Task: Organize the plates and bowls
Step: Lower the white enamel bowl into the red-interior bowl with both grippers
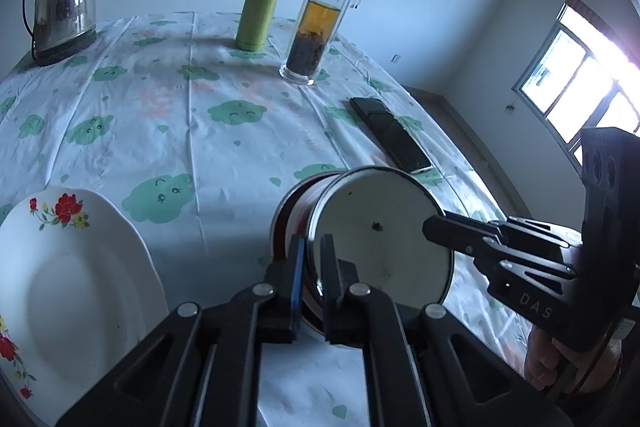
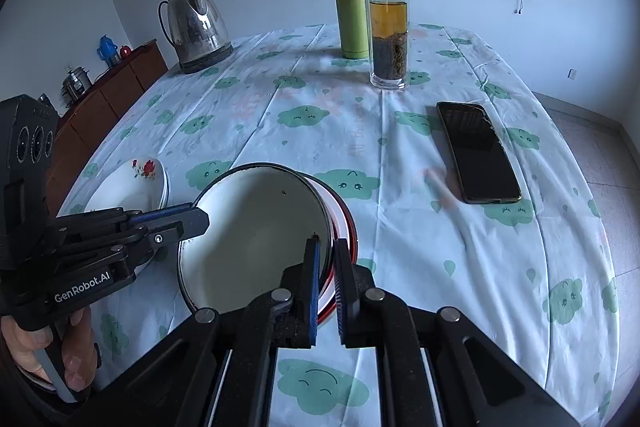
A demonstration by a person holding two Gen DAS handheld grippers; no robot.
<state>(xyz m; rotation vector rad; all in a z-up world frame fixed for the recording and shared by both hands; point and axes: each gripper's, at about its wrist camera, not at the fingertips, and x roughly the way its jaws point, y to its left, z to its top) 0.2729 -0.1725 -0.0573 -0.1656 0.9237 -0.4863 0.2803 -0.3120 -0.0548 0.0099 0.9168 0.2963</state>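
A white enamel bowl (image 1: 384, 239) with a dark rim and a red-and-white outside is held above the table; it also shows in the right wrist view (image 2: 256, 231). My left gripper (image 1: 310, 247) is shut on the bowl's left rim. My right gripper (image 2: 325, 251) is shut on its right rim and shows in the left wrist view (image 1: 444, 227). My left gripper shows in the right wrist view (image 2: 192, 217) at the bowl's left edge. A white plate with red flowers (image 1: 72, 267) lies to the left; in the right wrist view it is a small stack (image 2: 132, 183).
On the cloud-print tablecloth (image 1: 200, 131) stand a steel kettle (image 1: 64, 3), a green flask (image 1: 262, 7) and a glass tea bottle (image 1: 320, 19) at the back. A black phone (image 1: 390, 135) lies to the right, near the table edge.
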